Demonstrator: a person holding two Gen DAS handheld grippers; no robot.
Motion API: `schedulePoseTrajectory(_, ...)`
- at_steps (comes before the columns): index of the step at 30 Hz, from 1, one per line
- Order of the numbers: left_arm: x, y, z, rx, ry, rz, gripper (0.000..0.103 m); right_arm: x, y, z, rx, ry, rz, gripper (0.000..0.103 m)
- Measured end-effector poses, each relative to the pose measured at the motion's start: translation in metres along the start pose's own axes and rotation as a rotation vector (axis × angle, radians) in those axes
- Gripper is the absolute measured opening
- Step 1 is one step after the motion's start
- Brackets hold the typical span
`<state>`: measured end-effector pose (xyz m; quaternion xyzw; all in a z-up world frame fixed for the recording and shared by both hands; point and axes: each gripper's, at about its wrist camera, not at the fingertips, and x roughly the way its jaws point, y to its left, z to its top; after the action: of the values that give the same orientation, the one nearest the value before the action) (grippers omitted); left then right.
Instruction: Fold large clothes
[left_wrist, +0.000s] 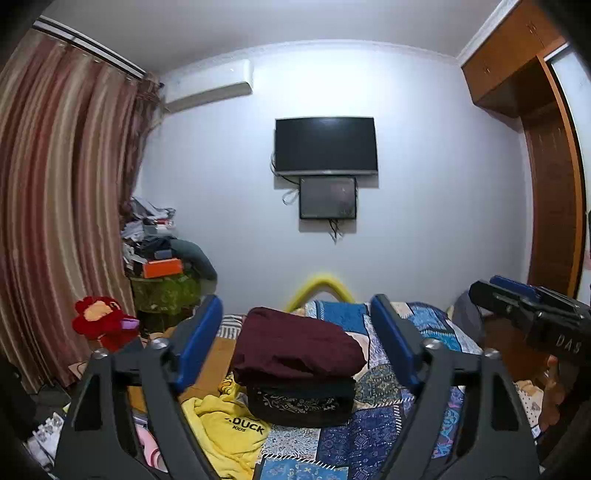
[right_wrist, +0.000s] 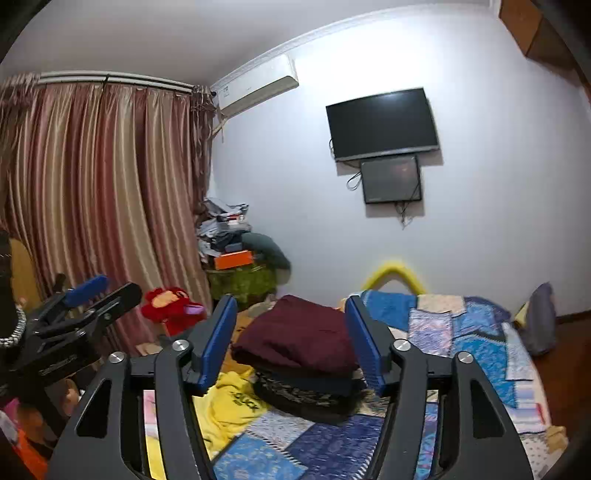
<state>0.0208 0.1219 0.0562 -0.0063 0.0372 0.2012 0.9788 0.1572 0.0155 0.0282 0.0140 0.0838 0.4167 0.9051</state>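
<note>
Maroon garment (left_wrist: 295, 341) is folded into a thick rectangle and sits on top of a dark folded piece with a pale printed border (left_wrist: 301, 402). The two-item stack lies on the bed, ahead of and between the blue fingers (left_wrist: 201, 343) in both wrist views, with no contact. Yellow garment with "DUCK KIDS" print (left_wrist: 225, 428) is crumpled, unfolded, just left of the stack near the left finger.

Bed w/ blue patchwork quilt (left_wrist: 373, 435) carries everything. Near centre: folded stack, maroon garment (left_wrist: 295, 347) on top of a dark patterned one (left_wrist: 299, 404), which sits directly on quilt. Left, touching stack: crumpled yellow shirt (left_wrist: 225, 432). Far right: grey pillow (right_wrist: 541, 317).
</note>
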Motion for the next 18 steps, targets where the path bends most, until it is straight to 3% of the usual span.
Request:
schedulePoseTrajectory(1, -0.003, -0.002, -0.002, -0.002, -0.001, -0.004, 0.101, -0.001, 0.003, -0.001, -0.012, -0.006, -0.015, 0.069)
schedulePoseTrajectory(5, -0.009, -0.005, -0.012, -0.004, 0.004, 0.008, 0.103, -0.003, 0.008, -0.006, -0.03, -0.031, -0.067, 0.084)
schedulePoseTrajectory(18, -0.011, 0.001, -0.027, -0.051, 0.032, 0.019, 0.103, -0.001, 0.004, -0.005, -0.012, 0.02, -0.079, 0.085)
